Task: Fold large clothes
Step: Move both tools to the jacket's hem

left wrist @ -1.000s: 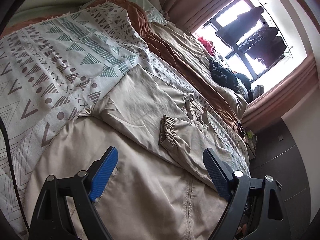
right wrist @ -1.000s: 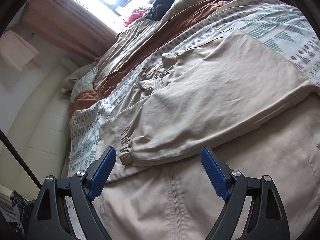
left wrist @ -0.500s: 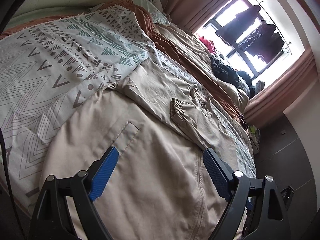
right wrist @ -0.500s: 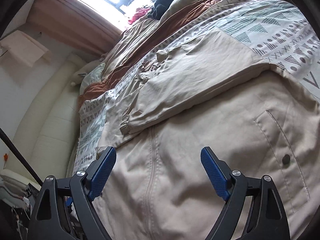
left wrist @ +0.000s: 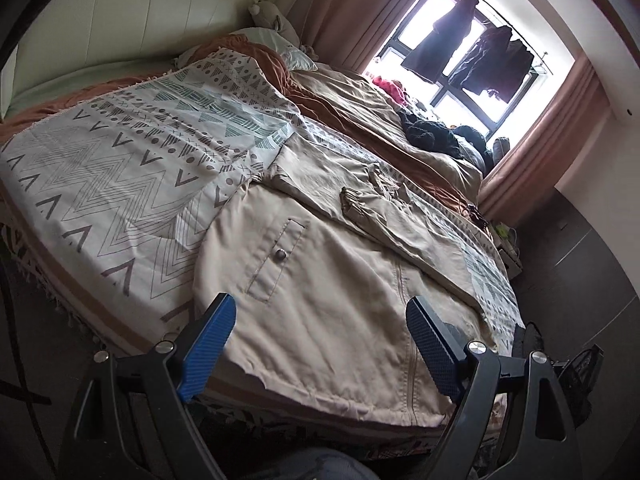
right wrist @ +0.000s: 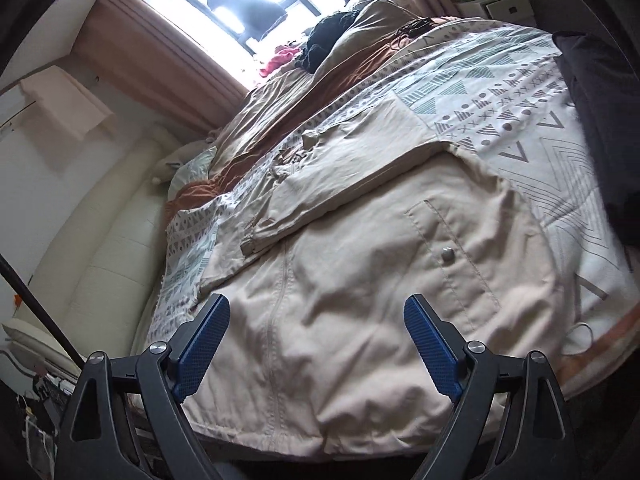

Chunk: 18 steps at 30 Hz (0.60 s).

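A large beige jacket (left wrist: 332, 300) lies front up on the patterned bedspread (left wrist: 120, 184), hem at the bed's near edge, both sleeves folded across the chest. One elastic cuff (left wrist: 352, 200) lies on top. It also shows in the right wrist view (right wrist: 360, 300), with a snap pocket (right wrist: 448, 254) and centre zipper (right wrist: 276, 312). My left gripper (left wrist: 320, 344) is open and empty, above the hem. My right gripper (right wrist: 316, 344) is open and empty, above the lower front.
A brown and tan duvet (left wrist: 360, 120) with dark clothes (left wrist: 428, 132) lies on the bed's far side by the window (left wrist: 460, 40). A padded headboard (left wrist: 120, 20) stands at the left. A dark object (right wrist: 600, 120) sits at the bed's right edge.
Both grippers have pulled back from over the folded sleeves toward the foot of the bed, so the jacket's hem and pockets now show. The jacket has not moved.
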{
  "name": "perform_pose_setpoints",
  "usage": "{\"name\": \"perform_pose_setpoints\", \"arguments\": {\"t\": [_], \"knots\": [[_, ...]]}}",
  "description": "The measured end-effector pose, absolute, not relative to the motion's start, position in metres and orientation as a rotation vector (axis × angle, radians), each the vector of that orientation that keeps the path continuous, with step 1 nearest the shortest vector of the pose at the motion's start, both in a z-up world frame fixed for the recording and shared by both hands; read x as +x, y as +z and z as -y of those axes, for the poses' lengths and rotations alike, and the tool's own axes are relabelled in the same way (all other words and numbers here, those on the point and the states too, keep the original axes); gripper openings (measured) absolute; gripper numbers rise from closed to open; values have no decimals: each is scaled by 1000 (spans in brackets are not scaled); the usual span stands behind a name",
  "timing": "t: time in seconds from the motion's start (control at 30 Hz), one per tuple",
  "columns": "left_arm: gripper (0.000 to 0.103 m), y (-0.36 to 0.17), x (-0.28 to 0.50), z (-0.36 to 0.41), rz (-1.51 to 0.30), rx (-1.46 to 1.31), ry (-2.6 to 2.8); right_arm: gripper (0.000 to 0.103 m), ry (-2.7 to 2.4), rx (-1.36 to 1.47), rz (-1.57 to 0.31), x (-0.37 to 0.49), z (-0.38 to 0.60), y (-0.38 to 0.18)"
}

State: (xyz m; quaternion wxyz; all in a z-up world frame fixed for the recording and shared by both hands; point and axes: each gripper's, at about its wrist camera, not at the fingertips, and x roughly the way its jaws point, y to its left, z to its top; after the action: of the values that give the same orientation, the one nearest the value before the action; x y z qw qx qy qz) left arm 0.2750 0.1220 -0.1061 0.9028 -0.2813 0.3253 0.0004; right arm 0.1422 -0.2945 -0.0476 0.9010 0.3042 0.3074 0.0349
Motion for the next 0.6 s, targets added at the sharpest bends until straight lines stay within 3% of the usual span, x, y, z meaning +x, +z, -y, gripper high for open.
{"name": "perform_pose_setpoints", "arguments": {"t": [0.6], "knots": [[88, -147, 232, -136, -691, -653, -61, 88, 32, 705, -657, 24, 360, -70]]}}
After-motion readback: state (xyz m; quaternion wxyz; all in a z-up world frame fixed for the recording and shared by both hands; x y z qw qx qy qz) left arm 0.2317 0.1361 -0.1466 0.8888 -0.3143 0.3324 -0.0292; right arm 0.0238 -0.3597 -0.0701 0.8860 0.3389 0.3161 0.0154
